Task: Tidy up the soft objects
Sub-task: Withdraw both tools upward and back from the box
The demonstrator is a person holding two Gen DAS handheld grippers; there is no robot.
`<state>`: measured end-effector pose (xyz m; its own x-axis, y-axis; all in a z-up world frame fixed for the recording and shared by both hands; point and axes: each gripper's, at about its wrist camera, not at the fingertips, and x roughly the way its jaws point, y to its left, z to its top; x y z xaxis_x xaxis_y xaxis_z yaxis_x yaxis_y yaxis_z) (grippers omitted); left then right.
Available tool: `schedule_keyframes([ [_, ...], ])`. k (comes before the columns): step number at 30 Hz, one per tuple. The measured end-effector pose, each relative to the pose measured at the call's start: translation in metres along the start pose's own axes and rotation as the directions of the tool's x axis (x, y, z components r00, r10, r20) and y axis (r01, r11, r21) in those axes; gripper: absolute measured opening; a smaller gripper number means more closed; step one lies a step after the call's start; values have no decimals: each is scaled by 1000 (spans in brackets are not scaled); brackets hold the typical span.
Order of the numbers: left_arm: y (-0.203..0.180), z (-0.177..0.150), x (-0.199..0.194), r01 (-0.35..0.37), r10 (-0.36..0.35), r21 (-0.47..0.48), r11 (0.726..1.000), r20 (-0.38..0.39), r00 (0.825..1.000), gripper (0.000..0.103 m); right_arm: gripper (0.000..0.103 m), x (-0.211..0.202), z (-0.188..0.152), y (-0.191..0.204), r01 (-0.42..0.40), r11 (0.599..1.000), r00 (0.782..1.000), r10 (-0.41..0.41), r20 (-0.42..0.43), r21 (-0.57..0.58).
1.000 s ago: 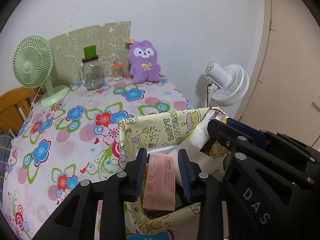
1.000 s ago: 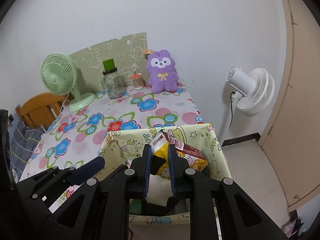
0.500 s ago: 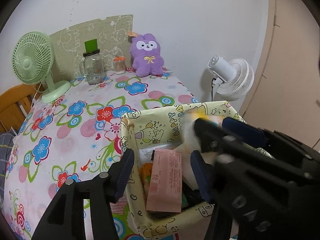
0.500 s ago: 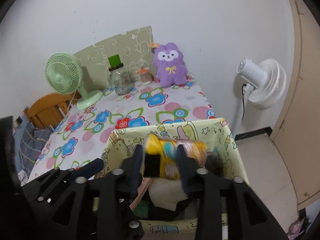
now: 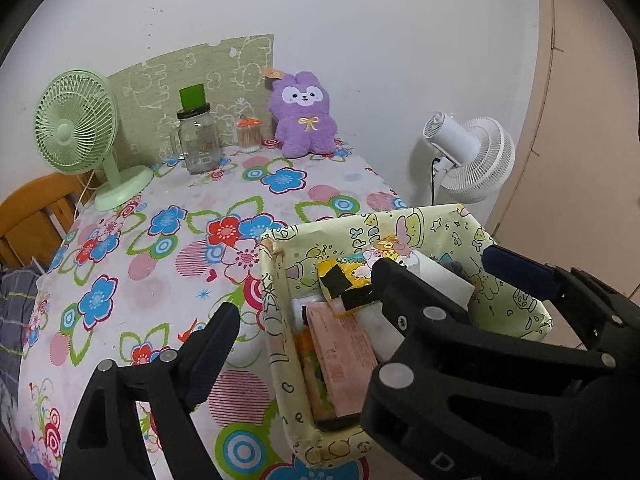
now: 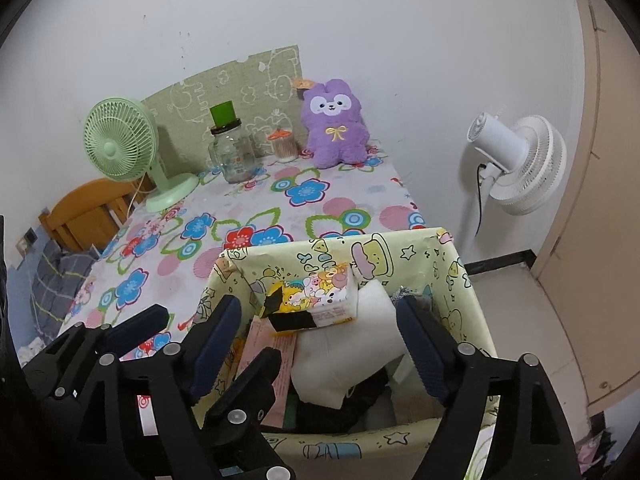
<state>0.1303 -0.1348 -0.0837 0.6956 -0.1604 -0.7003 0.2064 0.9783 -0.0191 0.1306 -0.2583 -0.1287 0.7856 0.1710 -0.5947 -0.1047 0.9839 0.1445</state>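
Note:
A yellow-green cartoon-print box (image 5: 280, 280) (image 6: 460, 264) stands at the near right corner of the flowered table. In it lie a yellow cartoon tissue pack (image 6: 316, 296) (image 5: 352, 276), a pink packet (image 5: 344, 356) (image 6: 268, 344) and a white soft bundle (image 6: 344, 356). My right gripper (image 6: 320, 344) is open over the box, with the tissue pack lying free between its fingers. My left gripper (image 5: 304, 340) is open, one finger left of the box wall. A purple plush rabbit (image 5: 304, 116) (image 6: 336, 124) sits at the table's far edge against the wall.
On the table (image 5: 168, 248) stand a green desk fan (image 5: 80, 128) (image 6: 124, 144), a glass jar with a green cap (image 5: 198, 136) (image 6: 232, 152) and a small toothpick jar (image 5: 249, 136). A white floor fan (image 5: 472, 160) (image 6: 516, 164) stands right of the table. A wooden chair (image 6: 88, 212) is at the left.
My right gripper has opened and let the yellow tissue pack drop into the box. My left gripper has opened wide and let go of the pink packet.

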Motion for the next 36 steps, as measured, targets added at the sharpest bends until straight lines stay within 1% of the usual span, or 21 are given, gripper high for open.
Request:
schedule_keyframes([
  [5,1,-1,-8,-2,2,3,1000,12,1000,95,89,-8,-1,3,14,1000,1000,-14,7,-2],
  [8,3,-2,-14,-3,3,3,1000,20,1000,97,91,-14,-1,6,22,1000,1000,-22,17,-5],
  [14,9,-5,-28,-21,21,3,1000,41,999,100,100,-29,-2,17,39,999,998,-38,49,-14],
  [22,23,-8,-53,-46,45,14,999,85,995,103,101,-50,-5,36,34,999,996,-32,82,-25],
  [31,46,-12,-81,-60,61,-4,998,127,990,103,101,-72,-7,61,43,998,993,-39,116,-37],
  [36,62,-15,-98,-79,80,-15,997,159,984,103,101,-85,-7,76,39,998,990,-33,138,-45],
])
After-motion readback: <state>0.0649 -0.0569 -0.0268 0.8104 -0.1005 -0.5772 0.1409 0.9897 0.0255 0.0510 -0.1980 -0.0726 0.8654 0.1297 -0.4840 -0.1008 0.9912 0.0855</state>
